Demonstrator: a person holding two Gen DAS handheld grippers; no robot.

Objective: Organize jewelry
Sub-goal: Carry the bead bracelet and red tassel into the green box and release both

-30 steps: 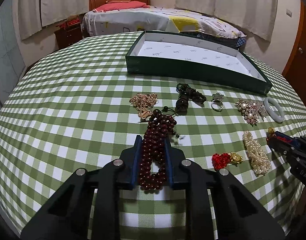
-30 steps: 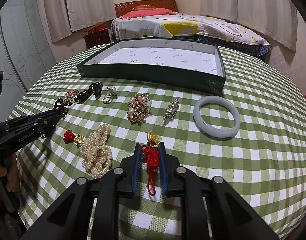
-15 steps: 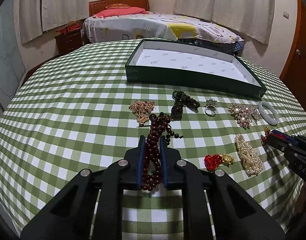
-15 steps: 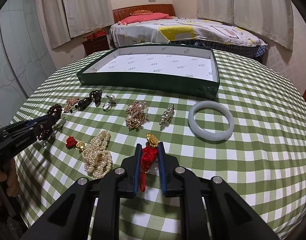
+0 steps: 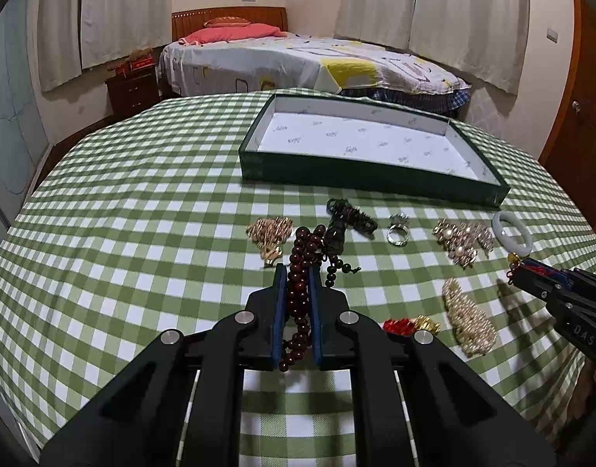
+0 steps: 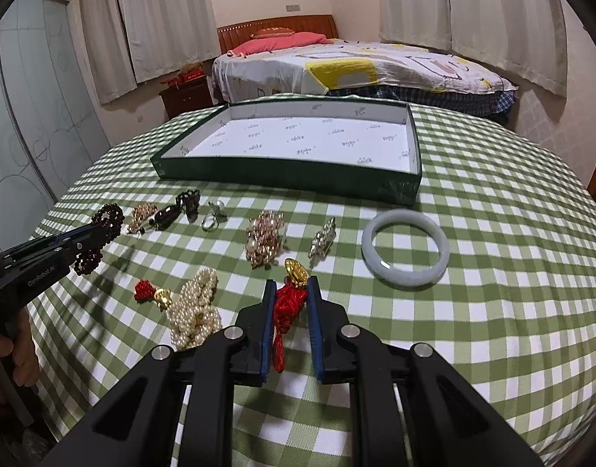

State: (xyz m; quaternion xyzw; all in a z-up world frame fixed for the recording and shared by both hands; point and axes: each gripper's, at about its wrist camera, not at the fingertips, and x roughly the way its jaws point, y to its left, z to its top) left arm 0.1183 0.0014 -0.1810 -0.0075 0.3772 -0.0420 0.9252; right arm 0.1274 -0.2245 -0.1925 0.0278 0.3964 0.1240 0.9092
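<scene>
My left gripper point(image 5: 298, 272) holds a string of dark red beads point(image 5: 299, 299); its jaws are closing the last bit and the pads press on the beads. In the right wrist view the beads point(image 6: 103, 225) hang from the left gripper point(image 6: 91, 233) just above the cloth. My right gripper point(image 6: 292, 286) is shut on a red knotted charm point(image 6: 284, 307), whose gold pendant sticks out past the tips. The right gripper point(image 5: 523, 268) also shows at the right edge of the left wrist view. An empty green box point(image 5: 368, 179) with a white lining lies beyond.
On the checked cloth lie a gold brooch point(image 5: 270, 233), a dark bracelet point(image 5: 348, 220), a ring point(image 5: 398, 233), a pearl-and-gold brooch point(image 6: 264, 241), a small crystal brooch point(image 6: 323, 239), a jade bangle point(image 6: 405, 253), a pearl strand point(image 6: 194, 315) and a second red charm point(image 6: 148, 292).
The left jaws have narrowed onto the bead string. Both grippers have lifted their pieces a little off the cloth.
</scene>
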